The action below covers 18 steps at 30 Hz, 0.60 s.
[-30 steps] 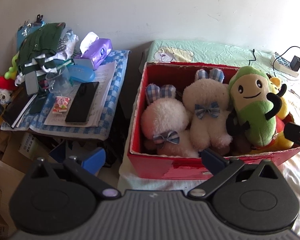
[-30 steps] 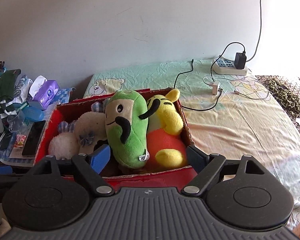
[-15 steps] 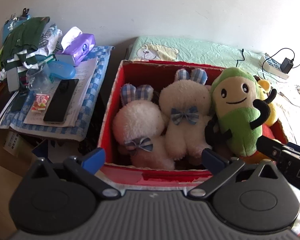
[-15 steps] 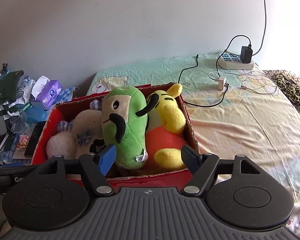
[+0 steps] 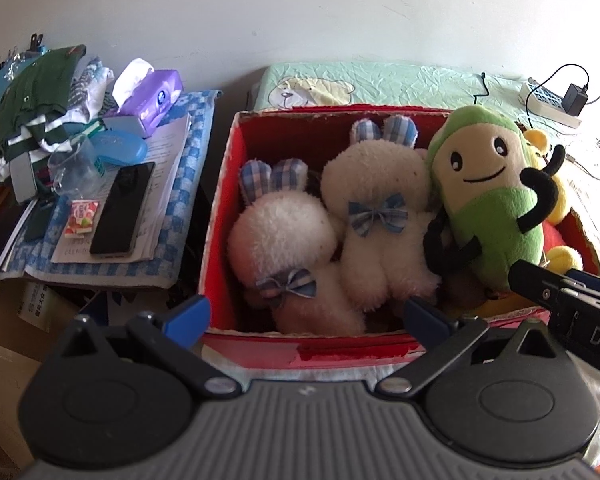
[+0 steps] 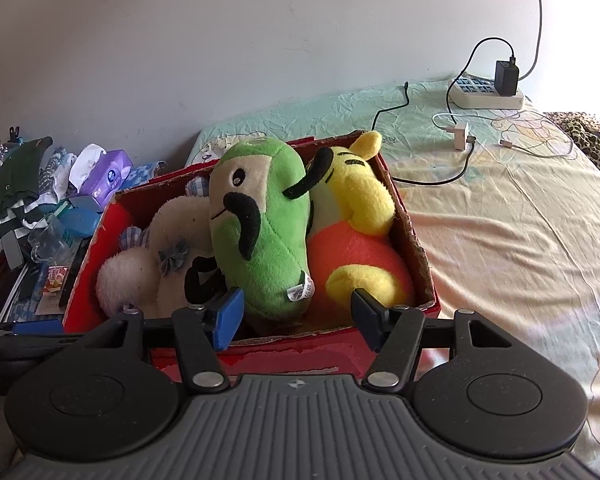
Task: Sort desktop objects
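Observation:
A red cardboard box (image 5: 312,346) on the bed holds two white plush rabbits (image 5: 284,236) (image 5: 376,200), a green plush (image 5: 488,208) and a yellow-and-orange plush (image 6: 364,200). My left gripper (image 5: 304,316) hangs open over the box's near wall, in front of the rabbits, with nothing between its fingers. My right gripper (image 6: 298,316) is over the box's (image 6: 300,352) near edge with its jaws closing. The lower end of the green plush (image 6: 268,232) lies between the pads, and neither pad presses on it. The right gripper's body (image 5: 560,296) shows at the right of the left wrist view.
Left of the box stands a low table with a blue checked cloth (image 5: 192,148). On it lie a black phone (image 5: 122,208), papers, a purple tissue pack (image 5: 152,92) and a clothes pile (image 5: 36,92). A power strip (image 6: 484,92) and cables lie on the bed sheet (image 6: 500,240).
The right jaws have narrowed around the green plush's lower end and the gripper sank toward the box. The left gripper shifted so the box fills its view; the right gripper entered at its right.

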Motion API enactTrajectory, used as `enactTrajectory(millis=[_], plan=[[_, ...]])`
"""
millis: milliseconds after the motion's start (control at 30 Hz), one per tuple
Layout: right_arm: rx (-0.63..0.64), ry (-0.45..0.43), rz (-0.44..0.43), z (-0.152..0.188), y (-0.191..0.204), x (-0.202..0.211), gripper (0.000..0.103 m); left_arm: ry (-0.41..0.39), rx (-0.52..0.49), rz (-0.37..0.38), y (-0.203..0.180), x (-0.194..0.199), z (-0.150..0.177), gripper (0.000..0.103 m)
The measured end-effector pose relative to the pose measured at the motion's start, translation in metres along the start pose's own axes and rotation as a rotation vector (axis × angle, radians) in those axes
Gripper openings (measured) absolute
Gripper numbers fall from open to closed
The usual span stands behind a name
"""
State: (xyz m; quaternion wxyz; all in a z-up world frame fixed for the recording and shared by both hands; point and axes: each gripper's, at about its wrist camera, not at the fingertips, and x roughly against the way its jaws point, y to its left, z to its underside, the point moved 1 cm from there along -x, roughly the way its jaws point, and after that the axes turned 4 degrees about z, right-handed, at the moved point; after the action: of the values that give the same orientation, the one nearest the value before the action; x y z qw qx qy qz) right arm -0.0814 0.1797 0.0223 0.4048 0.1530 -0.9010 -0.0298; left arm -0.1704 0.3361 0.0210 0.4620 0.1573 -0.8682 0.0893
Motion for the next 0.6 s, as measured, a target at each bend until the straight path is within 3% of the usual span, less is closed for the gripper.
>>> enactTrajectory(millis=[600], plan=[[-0.045,0.029,-0.043,-0.006,-0.001,-0.010,0.060,0.036,-0.083,0.042,-0.009,-0.024,-0.012,0.102]])
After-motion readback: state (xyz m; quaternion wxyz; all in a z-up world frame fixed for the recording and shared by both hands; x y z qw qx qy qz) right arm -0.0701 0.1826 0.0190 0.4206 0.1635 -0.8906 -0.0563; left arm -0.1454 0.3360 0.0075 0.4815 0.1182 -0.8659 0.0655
